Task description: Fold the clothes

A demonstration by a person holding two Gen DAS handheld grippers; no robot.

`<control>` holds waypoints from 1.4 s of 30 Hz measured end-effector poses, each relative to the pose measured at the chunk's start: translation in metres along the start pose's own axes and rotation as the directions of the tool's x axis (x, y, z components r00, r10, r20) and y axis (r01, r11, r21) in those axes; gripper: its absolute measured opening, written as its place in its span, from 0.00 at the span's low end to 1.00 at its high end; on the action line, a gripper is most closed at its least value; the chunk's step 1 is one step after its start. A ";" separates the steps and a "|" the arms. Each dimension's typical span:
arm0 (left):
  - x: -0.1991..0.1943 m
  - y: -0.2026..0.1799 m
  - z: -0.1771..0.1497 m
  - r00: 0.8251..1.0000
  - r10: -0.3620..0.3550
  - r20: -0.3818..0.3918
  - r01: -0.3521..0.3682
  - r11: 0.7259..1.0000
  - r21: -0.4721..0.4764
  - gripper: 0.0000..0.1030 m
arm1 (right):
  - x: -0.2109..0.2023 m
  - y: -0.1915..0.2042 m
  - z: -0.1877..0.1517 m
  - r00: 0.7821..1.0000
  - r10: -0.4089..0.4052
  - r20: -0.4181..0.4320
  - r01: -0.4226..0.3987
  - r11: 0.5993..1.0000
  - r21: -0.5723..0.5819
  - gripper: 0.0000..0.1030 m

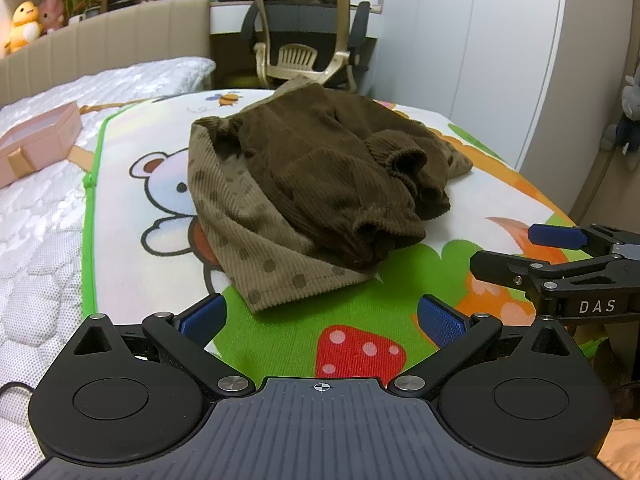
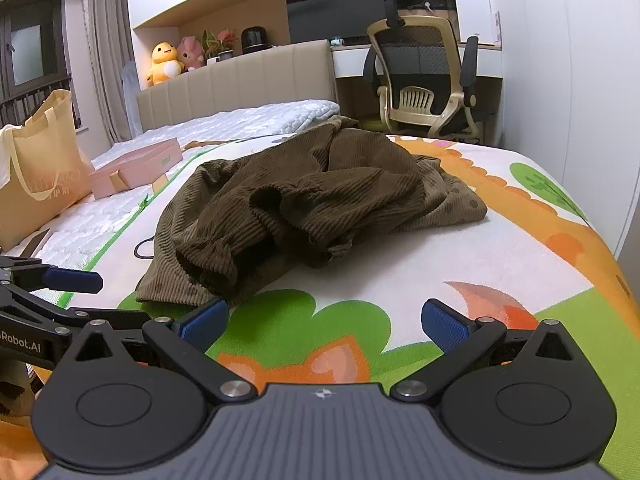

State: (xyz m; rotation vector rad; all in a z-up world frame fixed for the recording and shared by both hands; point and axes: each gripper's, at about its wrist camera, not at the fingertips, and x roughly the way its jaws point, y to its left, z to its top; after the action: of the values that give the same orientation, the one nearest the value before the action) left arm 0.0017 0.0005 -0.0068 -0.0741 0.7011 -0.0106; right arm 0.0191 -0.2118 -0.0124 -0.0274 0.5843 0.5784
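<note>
A brown corduroy garment lies crumpled on a colourful cartoon play mat spread over the bed. Its lighter, dotted side shows at the near left edge. It also shows in the right wrist view. My left gripper is open and empty, just short of the garment's near corner. My right gripper is open and empty, its left fingertip close to the garment's near hem. The right gripper shows at the right of the left wrist view, and the left gripper at the left of the right wrist view.
A pink box lies on the white mattress left of the mat. A yellow tote bag stands further left. An office chair stands beyond the bed's far end. A padded headboard with plush toys is behind.
</note>
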 end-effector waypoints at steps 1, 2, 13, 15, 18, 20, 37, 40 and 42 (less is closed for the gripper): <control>0.000 0.000 0.000 1.000 0.000 0.000 0.000 1.000 0.000 1.00 | 0.000 0.000 0.000 1.000 0.001 0.000 -0.001 1.000 -0.002 1.00; 0.000 0.000 0.000 1.000 0.001 0.000 -0.001 1.000 0.000 1.00 | 0.000 0.000 0.000 1.000 0.001 0.001 -0.001 1.000 -0.003 1.00; 0.000 0.000 0.001 1.000 0.006 -0.004 -0.006 1.000 -0.004 1.00 | -0.001 -0.007 -0.010 0.999 -0.009 -0.037 0.010 1.000 0.023 1.00; 0.001 -0.001 0.001 1.000 0.005 -0.007 -0.005 1.000 -0.002 1.00 | -0.001 -0.005 -0.009 0.999 -0.007 -0.036 0.007 1.000 0.015 1.00; 0.001 0.000 0.001 1.000 0.006 -0.007 -0.006 1.000 -0.003 1.00 | -0.001 -0.002 -0.010 0.999 0.000 -0.039 0.000 1.000 0.000 1.00; 0.002 0.000 0.001 1.000 0.007 -0.009 -0.007 1.000 -0.005 1.00 | -0.001 -0.002 -0.010 0.999 0.001 -0.040 -0.001 1.000 0.000 1.00; 0.003 0.002 0.001 1.000 0.007 -0.020 -0.008 1.000 -0.012 1.00 | 0.000 -0.003 -0.007 0.999 0.010 -0.047 -0.011 1.000 -0.007 1.00; 0.006 0.003 0.003 1.000 0.001 -0.031 -0.001 1.000 -0.012 1.00 | 0.003 -0.006 0.002 0.998 0.038 -0.057 -0.040 0.999 -0.027 1.00; 0.009 0.007 0.007 0.999 -0.011 -0.038 0.010 1.000 -0.012 1.00 | 0.012 -0.020 0.007 0.997 0.040 -0.072 -0.039 0.999 0.014 1.00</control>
State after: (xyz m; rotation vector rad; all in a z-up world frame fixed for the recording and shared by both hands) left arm 0.0129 0.0081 -0.0075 -0.0891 0.7386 -0.0179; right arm 0.0417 -0.2209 -0.0153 -0.0244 0.6598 0.6143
